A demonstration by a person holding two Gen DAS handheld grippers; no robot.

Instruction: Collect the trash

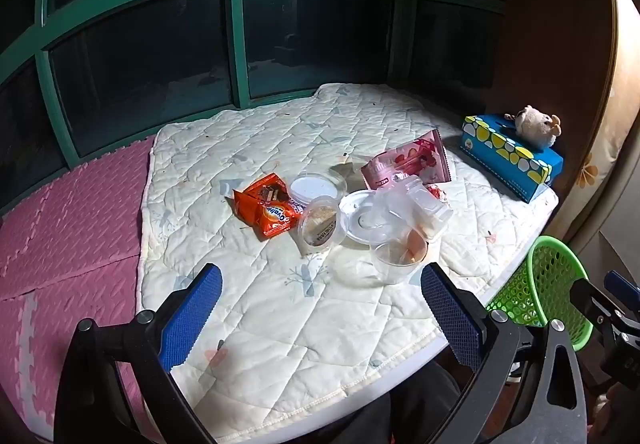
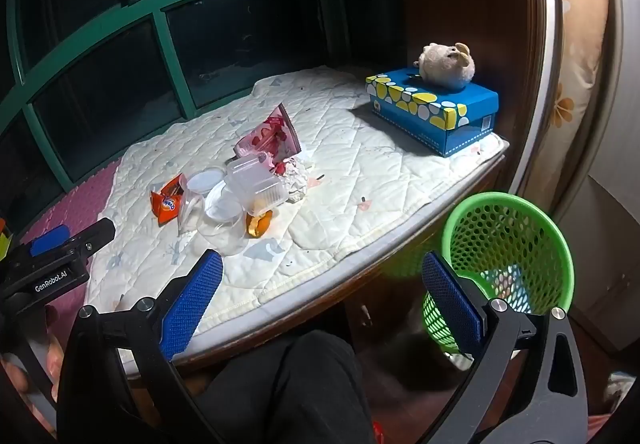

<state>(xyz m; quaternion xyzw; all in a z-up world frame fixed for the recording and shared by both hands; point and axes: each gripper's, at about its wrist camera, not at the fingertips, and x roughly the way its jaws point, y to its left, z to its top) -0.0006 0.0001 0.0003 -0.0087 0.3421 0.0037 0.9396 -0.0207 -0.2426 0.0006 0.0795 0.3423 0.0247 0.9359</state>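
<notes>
A heap of trash lies mid-way along the white quilted pad [image 1: 280, 324]: an orange snack wrapper [image 1: 266, 210] [image 2: 166, 204], a pink wrapper [image 1: 408, 164] [image 2: 272, 138], a round labelled tub [image 1: 320, 222], a white lid [image 1: 314, 188], a clear clamshell box [image 1: 424, 204] [image 2: 256, 180] and a clear cup [image 1: 396, 260] [image 2: 224, 232]. My left gripper [image 1: 320, 276] hovers open in front of the heap, nothing between its blue pads. My right gripper [image 2: 322, 260] is open and empty over the pad's front edge, beside the green mesh basket [image 2: 508, 244] [image 1: 548, 284].
A blue spotted tissue box [image 2: 432, 112] with a small plush toy [image 2: 446, 64] on top stands at the pad's far right corner. Pink foam mat [image 1: 68, 224] lies to the left. A green-framed dark window [image 1: 236, 44] backs the ledge. A dark-trousered leg [image 2: 288, 384] is below.
</notes>
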